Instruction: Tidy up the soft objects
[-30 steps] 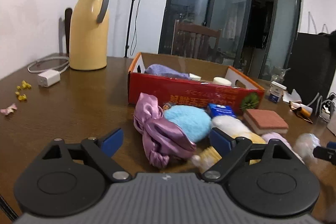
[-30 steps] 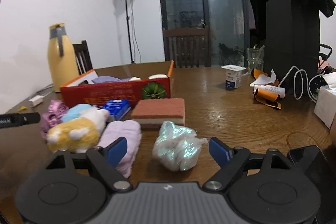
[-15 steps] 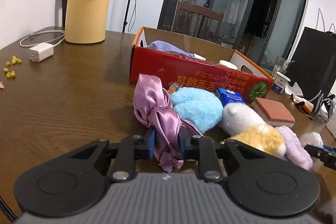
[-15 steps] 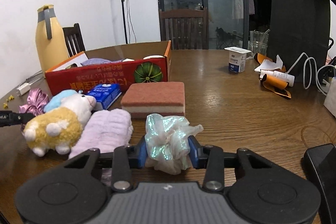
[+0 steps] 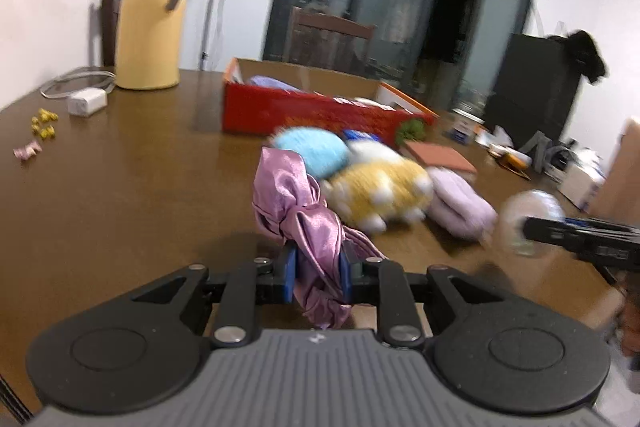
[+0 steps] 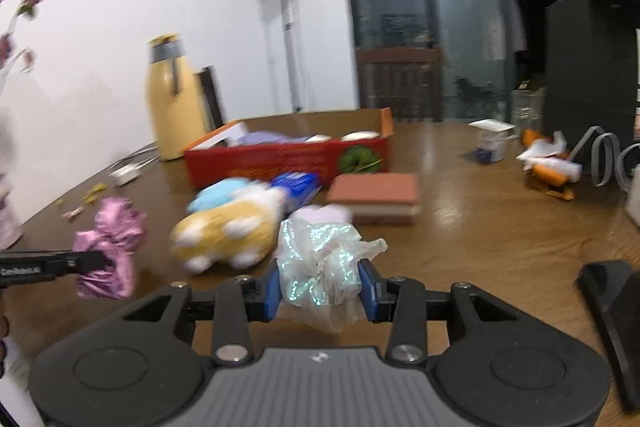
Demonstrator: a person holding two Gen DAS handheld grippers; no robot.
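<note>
- While the left claw [image 5: 317,277] is clamped on the tail of the pink satin scrunchie [image 5: 298,203], only a slim fold sits between the pads, so slick fabric could slide out on the way to the red box [image 5: 320,109].
- The right claw [image 6: 322,291] pinches the iridescent scrunchie [image 6: 320,259] by its crinkly middle; that film-like cloth may compress and slip free.
- Both loads hang above the table [image 5: 120,195], near the yellow plush [image 5: 380,191] and the lilac plush [image 5: 460,207]; a dangling loop could snag or drag one of them.
- The two claws are close together, so both heading for the box at once risks a collision.
- The box already holds items, and its near wall stands tall; a low carry could catch the rim.
</note>
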